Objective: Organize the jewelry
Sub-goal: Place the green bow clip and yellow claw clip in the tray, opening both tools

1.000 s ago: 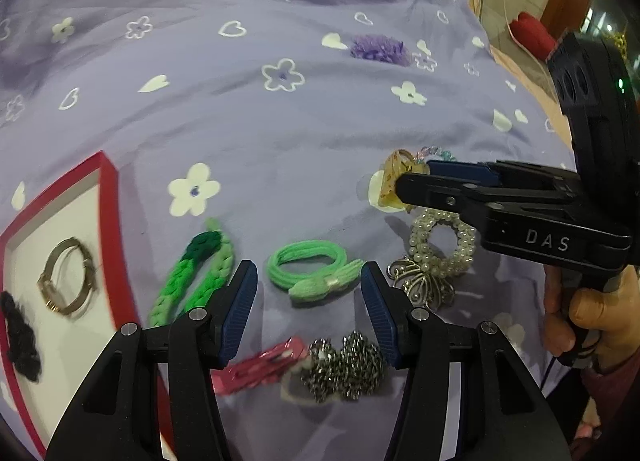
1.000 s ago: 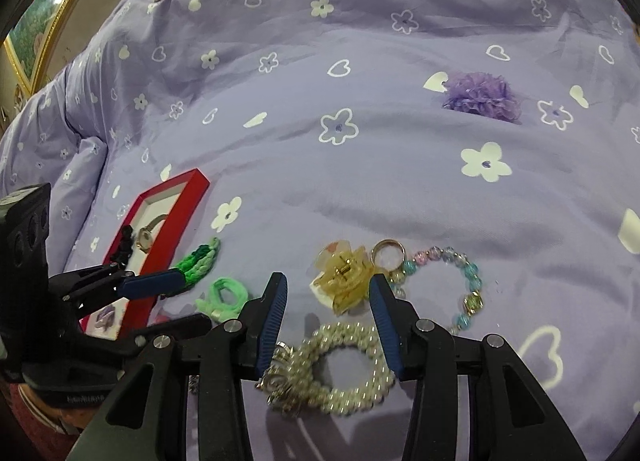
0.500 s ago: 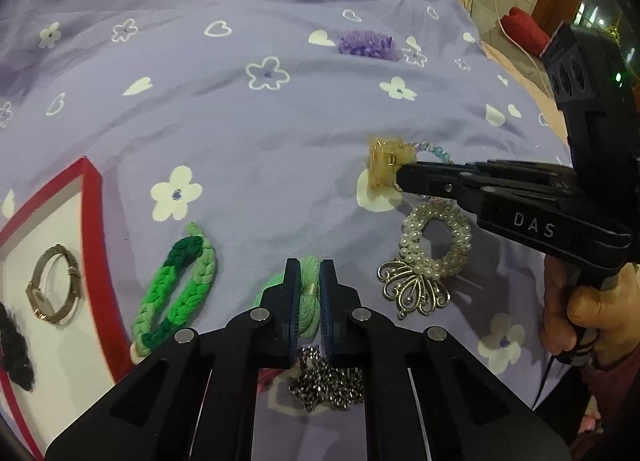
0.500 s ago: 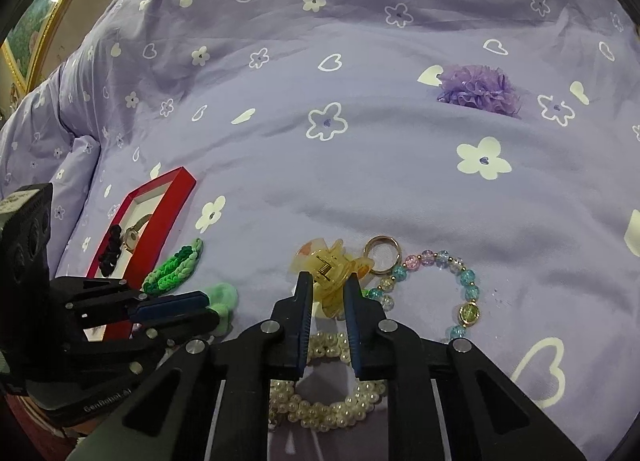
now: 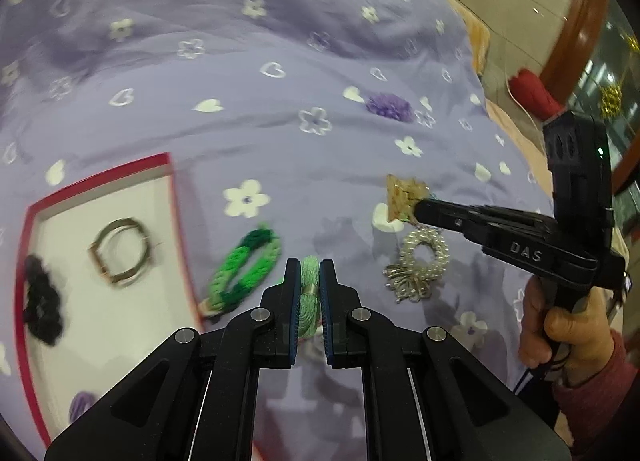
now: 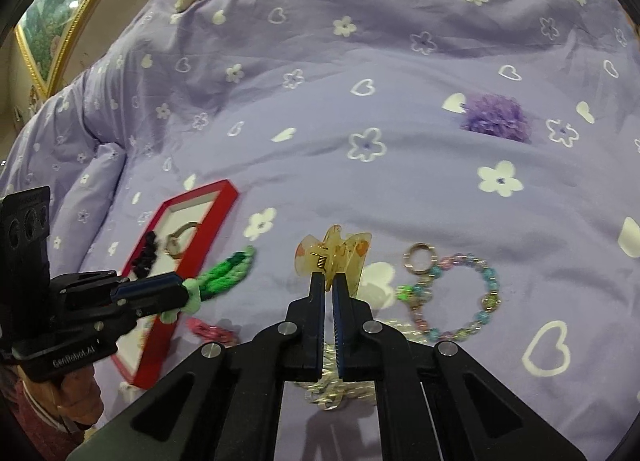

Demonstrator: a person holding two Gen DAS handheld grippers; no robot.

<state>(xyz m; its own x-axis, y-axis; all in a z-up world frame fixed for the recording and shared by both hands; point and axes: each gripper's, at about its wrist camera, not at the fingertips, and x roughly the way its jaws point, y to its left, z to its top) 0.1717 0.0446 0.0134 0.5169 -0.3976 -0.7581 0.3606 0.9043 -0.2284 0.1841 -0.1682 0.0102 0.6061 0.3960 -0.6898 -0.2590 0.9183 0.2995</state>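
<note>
Left gripper (image 5: 309, 273): clenched on the light green hair tie (image 5: 309, 293), which sits between the blue pads and is lifted clear of the bedspread (image 5: 280, 73).
Right gripper (image 6: 329, 279): clenched on the lower edge of the yellow claw clip (image 6: 334, 253); clip stands upright above the fingertips, off the cloth.
Braided green tie (image 5: 246, 265): on the cloth, just left of the left fingers, beside the tray.
Tray (image 5: 176, 217): red-rimmed, white inside, further left of the left fingers; holds a metal bangle (image 5: 120, 257) and a black scrunchie (image 5: 42, 301).
Pearl bracelet (image 5: 420, 261): right of the left fingers, below the right gripper's tips.
Bead bracelet (image 6: 456, 293): just right of the right fingers, on the cloth.
Pink clip (image 6: 212, 331): left of the right fingers, partly blurred.
Purple scrunchie (image 6: 496, 117): well beyond both grippers.
</note>
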